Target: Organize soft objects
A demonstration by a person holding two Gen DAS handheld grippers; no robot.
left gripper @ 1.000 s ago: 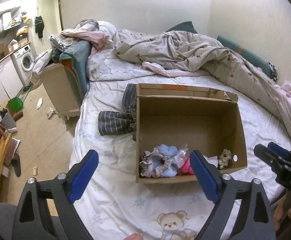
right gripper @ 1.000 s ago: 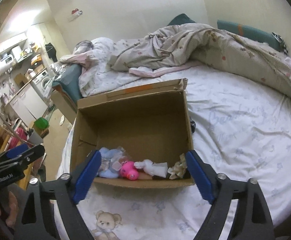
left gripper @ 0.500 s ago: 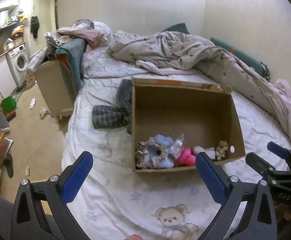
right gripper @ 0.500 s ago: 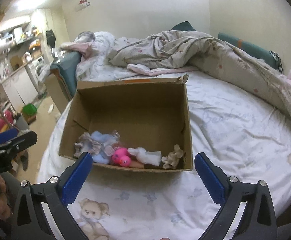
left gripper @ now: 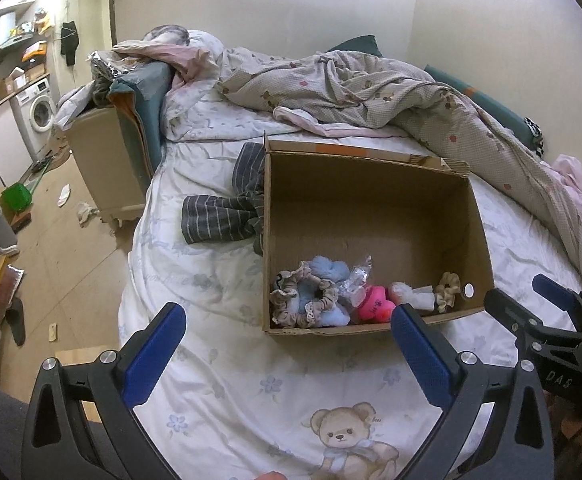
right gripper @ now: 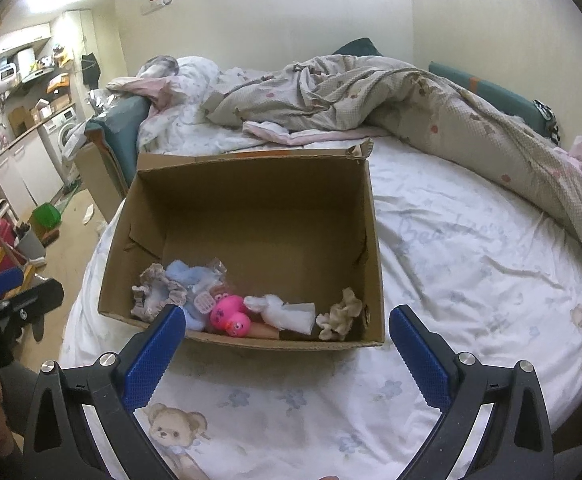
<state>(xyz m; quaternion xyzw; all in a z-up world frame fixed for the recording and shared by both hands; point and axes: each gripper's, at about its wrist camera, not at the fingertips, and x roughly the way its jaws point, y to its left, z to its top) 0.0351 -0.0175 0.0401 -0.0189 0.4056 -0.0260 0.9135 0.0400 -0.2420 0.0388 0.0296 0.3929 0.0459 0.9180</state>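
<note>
One cardboard box (left gripper: 375, 216) on bed: two scrunchies, one pink toy (left gripper: 374, 309). Both hand-held grippers apart, empty.

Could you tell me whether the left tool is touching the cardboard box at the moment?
Apart. The right wrist view shows the left tool off to the box's left, with bedsheet visible between them.

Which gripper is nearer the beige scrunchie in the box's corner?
Right. The right gripper hovers open just short of the box's near wall, the beige scrunchie between its fingers' line. The left gripper, also open, sits further left.
</note>
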